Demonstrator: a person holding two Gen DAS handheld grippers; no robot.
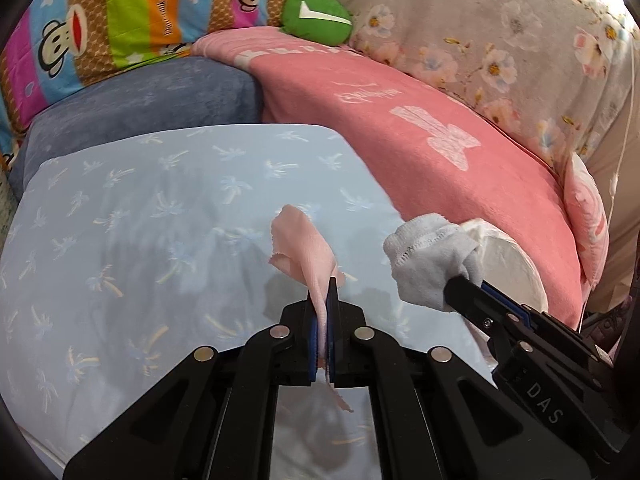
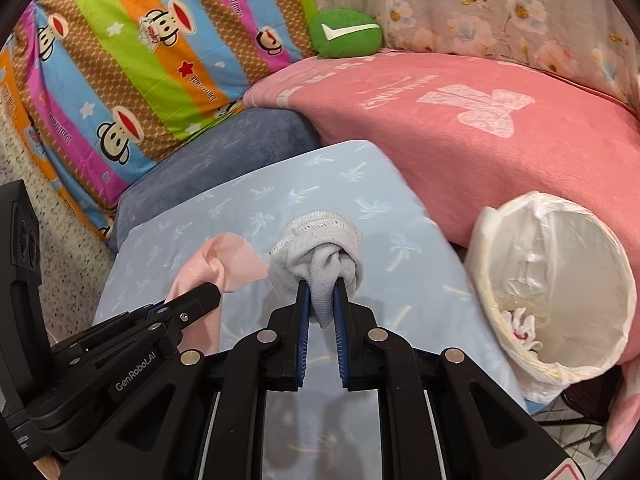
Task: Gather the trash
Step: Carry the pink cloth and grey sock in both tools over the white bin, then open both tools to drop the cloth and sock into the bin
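**Two scraps gripped, neither binned yet**

Two pieces of cloth trash are in your grasp. Your left gripper [image 1: 323,292] has its fingers clenched on a thin, limp strip of pale pink fabric [image 1: 306,246], which stands up above the pads and trails below them. Your right gripper [image 2: 320,292] pinches a bunched grey-white knitted sock with a stitched cuff [image 2: 316,252]. Both are lifted just above the light blue palm-print cushion [image 1: 160,220], side by side, the pink strip to the left of the sock.

What is left, as I judge it, is the drop: both pieces have to travel right to the round bin lined with a white plastic bag [image 2: 556,288], which stands at the cushion's right edge against the pink fleece blanket [image 2: 460,152]. The sock is the nearer of the two.

Your right wrist view looks straight into the bin's mouth, where a small crumpled white-and-red scrap [image 2: 522,326] already lies at the bottom, so some collecting seems done. Your left wrist view shows only a sliver of the liner behind the sock, nothing inside. It does show more plainly how little of the pink strip sits between the pads. No other loose trash shows on the cushion in either view.
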